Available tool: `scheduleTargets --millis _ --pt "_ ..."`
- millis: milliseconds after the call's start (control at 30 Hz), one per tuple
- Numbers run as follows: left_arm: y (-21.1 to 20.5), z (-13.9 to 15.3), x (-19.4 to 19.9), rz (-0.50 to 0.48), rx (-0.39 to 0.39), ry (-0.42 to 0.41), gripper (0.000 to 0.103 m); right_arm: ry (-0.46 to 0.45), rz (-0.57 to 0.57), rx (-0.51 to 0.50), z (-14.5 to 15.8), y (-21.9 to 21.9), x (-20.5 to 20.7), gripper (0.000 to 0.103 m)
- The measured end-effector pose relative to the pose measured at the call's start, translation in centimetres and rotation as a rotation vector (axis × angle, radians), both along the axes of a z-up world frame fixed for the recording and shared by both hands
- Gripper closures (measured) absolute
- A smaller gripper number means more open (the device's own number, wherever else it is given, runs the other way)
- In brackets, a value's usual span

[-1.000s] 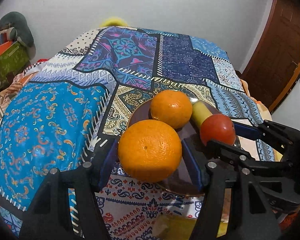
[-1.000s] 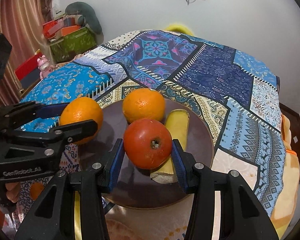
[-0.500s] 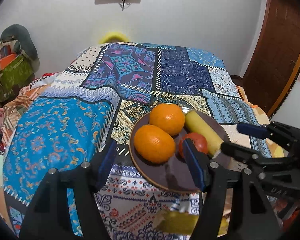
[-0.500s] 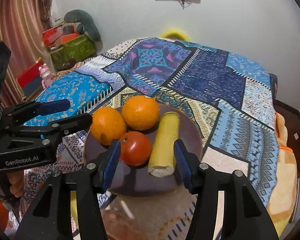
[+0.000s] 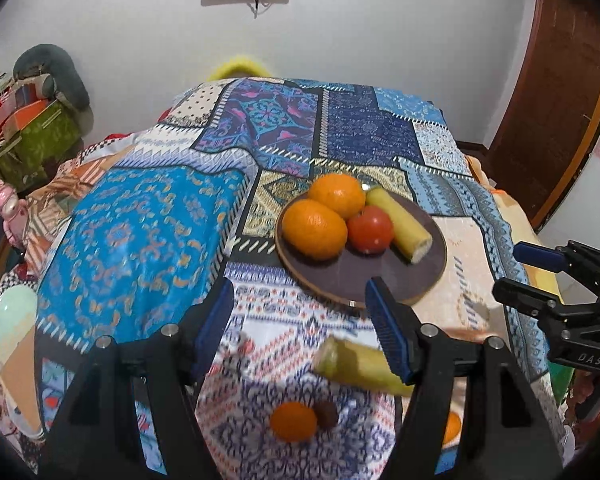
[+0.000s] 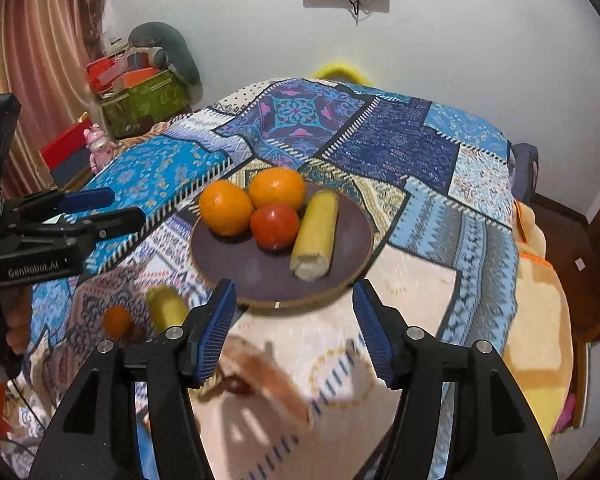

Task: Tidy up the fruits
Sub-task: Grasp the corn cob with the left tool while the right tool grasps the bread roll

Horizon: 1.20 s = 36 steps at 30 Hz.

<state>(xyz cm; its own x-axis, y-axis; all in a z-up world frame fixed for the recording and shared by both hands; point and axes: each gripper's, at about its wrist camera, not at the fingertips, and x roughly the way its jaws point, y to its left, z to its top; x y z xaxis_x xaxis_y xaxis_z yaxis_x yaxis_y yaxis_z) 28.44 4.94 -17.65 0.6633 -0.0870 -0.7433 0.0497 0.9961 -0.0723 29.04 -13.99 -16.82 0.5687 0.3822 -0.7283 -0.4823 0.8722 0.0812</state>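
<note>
Patchwork bedspread (image 5: 140,240) carries a dark round plate (image 6: 260,276) holding two oranges (image 6: 226,208), a red tomato (image 6: 275,226) and a yellow banana (image 6: 315,236), all touching. Left gripper (image 5: 300,320) and right gripper (image 6: 292,324) hang near the plate, jaws apart and holding nothing.
</note>
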Motion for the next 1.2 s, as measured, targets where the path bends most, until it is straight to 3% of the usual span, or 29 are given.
scheduleTargets --millis 333,700,900,1100,1200 --pt "0.3 -2.4 -3.3 0.012 0.029 0.074 0.032 0.096 0.005 -0.020 -3.5 -0.4 -2.3 0.040" --pt "-2.0 -5.0 -3.0 -0.036 0.008 0.144 0.032 0.161 0.027 -0.027 -6.1 0.4 -0.9 0.041" --pt "-3.6 -5.0 -2.6 -0.069 -0.022 0.151 0.032 0.171 0.055 -0.020 -6.9 -0.2 -1.4 0.076" --pt "-5.7 -5.6 -2.4 -0.074 -0.036 0.199 0.031 0.145 0.004 -0.003 -6.3 -2.5 -2.3 0.083" --pt "-6.5 -6.3 -1.9 -0.053 -0.057 0.227 0.020 0.130 -0.024 -0.023 -6.1 -3.3 -2.8 0.083"
